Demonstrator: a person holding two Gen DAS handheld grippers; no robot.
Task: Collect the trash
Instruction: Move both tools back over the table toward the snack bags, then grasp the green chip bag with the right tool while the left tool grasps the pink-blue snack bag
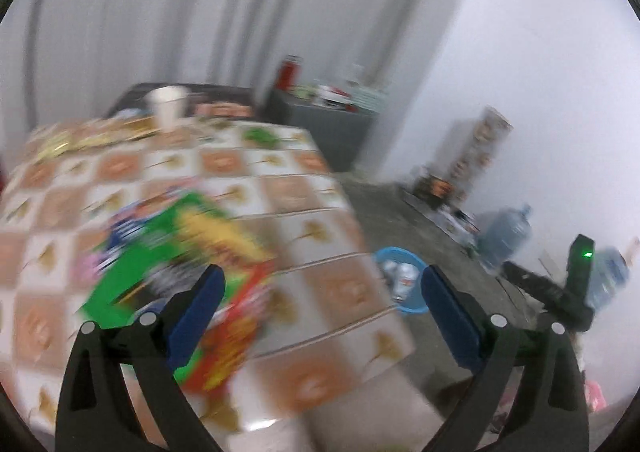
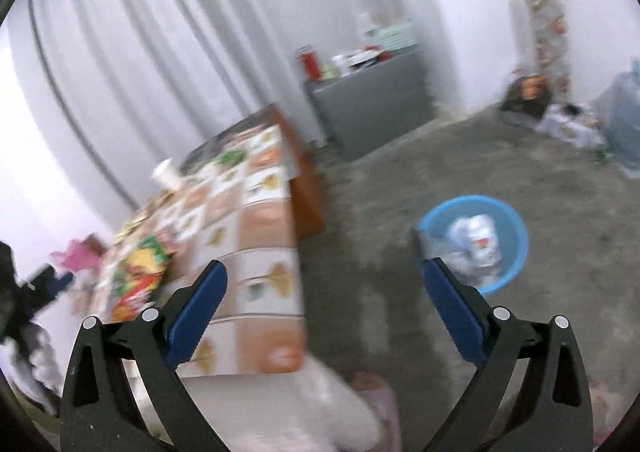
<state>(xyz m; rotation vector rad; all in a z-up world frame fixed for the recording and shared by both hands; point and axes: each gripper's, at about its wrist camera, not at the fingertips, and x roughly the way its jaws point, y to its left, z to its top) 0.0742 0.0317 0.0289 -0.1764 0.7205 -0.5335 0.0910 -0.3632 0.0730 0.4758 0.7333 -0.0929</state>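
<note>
1. Several bright snack wrappers (image 1: 188, 272), green, yellow and red, lie in a loose heap on the table (image 1: 320, 292), near its front edge; blur hides their print. The right wrist view shows the same heap (image 2: 138, 272) on the tabletop.
2. One blue basin (image 2: 474, 240) stands on the grey floor (image 2: 400, 192) beside the table, apart from it, with crumpled pale waste inside. In the left wrist view it peeks out past the table's corner (image 1: 400, 284).
3. Left gripper (image 1: 322, 286): fingers spread wide, nothing between them, hanging over the table's front corner with one blue pad (image 1: 196, 316) in front of the wrappers.
4. Right gripper (image 2: 326, 282): fingers likewise wide apart and holding nothing, over the floor between table and basin.
5. On the checked tablecloth farther back stand a white paper cup (image 1: 166, 108) and a smaller green scrap (image 1: 260, 136).
6. Beyond the table, a grey cabinet (image 2: 372, 100) carries a red flask (image 2: 310, 62) and blurred clutter, before pale curtains (image 1: 160, 4).
7. Large water bottles (image 1: 506, 236) stand by the wall.
</note>
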